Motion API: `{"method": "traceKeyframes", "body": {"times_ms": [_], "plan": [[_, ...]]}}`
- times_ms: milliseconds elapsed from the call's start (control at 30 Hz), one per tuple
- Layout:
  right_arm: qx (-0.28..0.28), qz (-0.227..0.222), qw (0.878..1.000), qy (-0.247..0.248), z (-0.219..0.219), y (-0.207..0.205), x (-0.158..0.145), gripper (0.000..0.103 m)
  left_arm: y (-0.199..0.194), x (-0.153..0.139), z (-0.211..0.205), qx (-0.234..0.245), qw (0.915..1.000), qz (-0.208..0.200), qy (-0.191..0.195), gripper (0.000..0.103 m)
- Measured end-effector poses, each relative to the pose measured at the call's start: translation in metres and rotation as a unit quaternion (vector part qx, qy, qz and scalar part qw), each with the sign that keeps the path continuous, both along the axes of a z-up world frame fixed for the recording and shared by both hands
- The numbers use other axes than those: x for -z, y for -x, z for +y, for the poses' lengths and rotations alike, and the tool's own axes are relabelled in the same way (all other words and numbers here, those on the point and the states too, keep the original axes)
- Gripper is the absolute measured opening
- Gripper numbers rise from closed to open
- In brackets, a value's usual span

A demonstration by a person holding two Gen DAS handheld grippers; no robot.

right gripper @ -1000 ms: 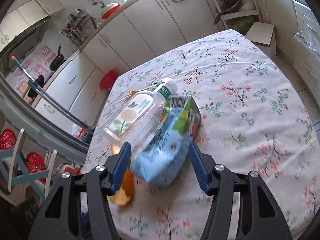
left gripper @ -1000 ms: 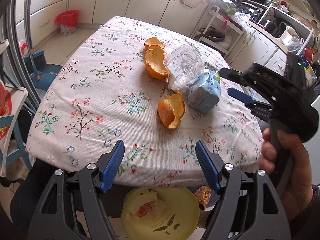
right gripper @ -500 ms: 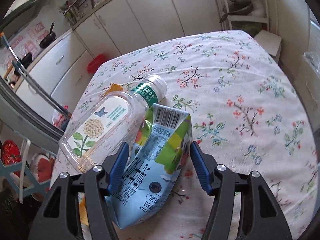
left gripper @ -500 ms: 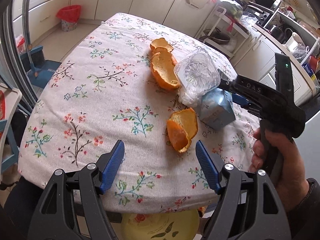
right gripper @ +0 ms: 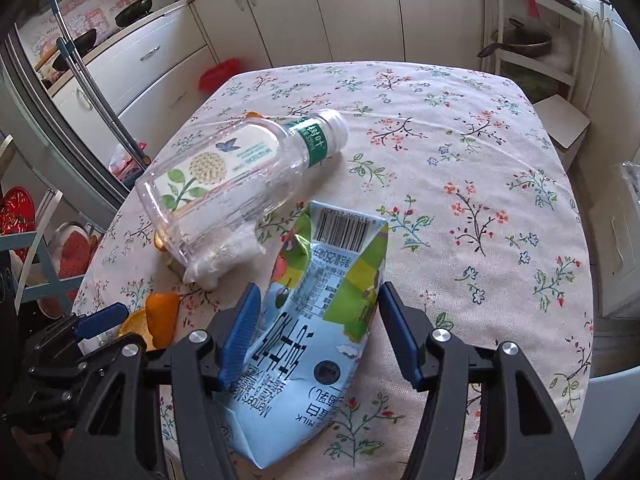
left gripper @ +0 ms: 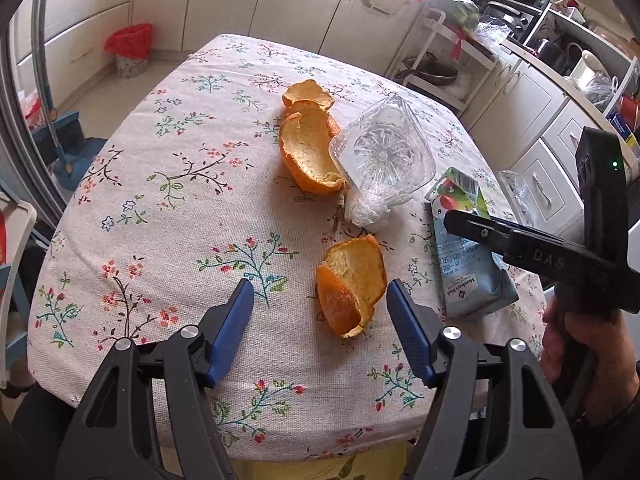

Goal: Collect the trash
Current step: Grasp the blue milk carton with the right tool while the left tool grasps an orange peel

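Now, carton (right gripper: 320, 320): lying flat near the table edge, its lower half between the right gripper's (right gripper: 318, 332) fingers; a second ago it sat ahead of them, so the gripper has come in over it and rolled to line up.
Right fingers: apart, one blue pad (right gripper: 240, 332) at the carton's side, the other with a gap showing; no squeeze yet as far as I can see.
Peel (left gripper: 352, 284): the nearest piece, curled up on the cloth, now sits between the left gripper's (left gripper: 320, 320) fingers, where a second ago it was well ahead of them.
Left fingers: apart and closing, with the peel between them but neither pad touching it.
Bottle (right gripper: 236, 176): clear, empty, on its side just beside the carton, cap pointing away from the grippers.
Other peels (left gripper: 310, 152): two more pieces further back, touching the bottle's base.
Table (left gripper: 160, 184): flowered cloth, nothing lifted off it yet.
Meaning: both hands look lined up for a pick each, carton and peel; bottle and far peels would be left for a later pass.
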State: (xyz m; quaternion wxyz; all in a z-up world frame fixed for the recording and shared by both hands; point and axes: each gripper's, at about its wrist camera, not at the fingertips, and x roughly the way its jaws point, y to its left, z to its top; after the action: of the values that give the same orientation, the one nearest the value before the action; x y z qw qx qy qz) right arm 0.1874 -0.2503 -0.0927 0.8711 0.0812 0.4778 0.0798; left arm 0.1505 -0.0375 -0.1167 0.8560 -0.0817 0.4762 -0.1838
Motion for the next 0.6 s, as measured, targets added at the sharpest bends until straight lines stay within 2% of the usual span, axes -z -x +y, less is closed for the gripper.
{"method": "traceKeyframes", "body": {"times_ms": [167,233,367,400,467,600], "plan": [[-0.003,0.001,1.000,-0.012,-0.001,0.003,0.002,0.059,0.000,0.001,-0.002,0.000,1.0000,-0.007,-0.006,0.055],[-0.006,0.003,1.000,-0.019,-0.001,0.004,0.002,0.059,0.000,0.002,-0.004,0.006,0.9999,-0.009,-0.011,0.046],[-0.018,0.004,0.999,-0.028,0.001,0.008,0.002,0.057,0.002,0.004,-0.012,0.027,0.9994,-0.008,-0.018,0.016],[-0.020,0.003,0.999,-0.030,0.002,0.010,0.002,0.056,0.003,0.005,-0.014,0.030,0.9993,-0.009,-0.022,0.011],[-0.024,0.000,0.999,-0.029,0.003,0.013,0.001,0.055,0.007,0.005,-0.018,0.039,0.9987,-0.015,-0.028,0.007],[-0.022,-0.004,0.999,-0.039,0.003,0.020,0.001,0.054,0.016,-0.003,-0.023,0.048,0.9976,-0.031,-0.039,0.005]]}}
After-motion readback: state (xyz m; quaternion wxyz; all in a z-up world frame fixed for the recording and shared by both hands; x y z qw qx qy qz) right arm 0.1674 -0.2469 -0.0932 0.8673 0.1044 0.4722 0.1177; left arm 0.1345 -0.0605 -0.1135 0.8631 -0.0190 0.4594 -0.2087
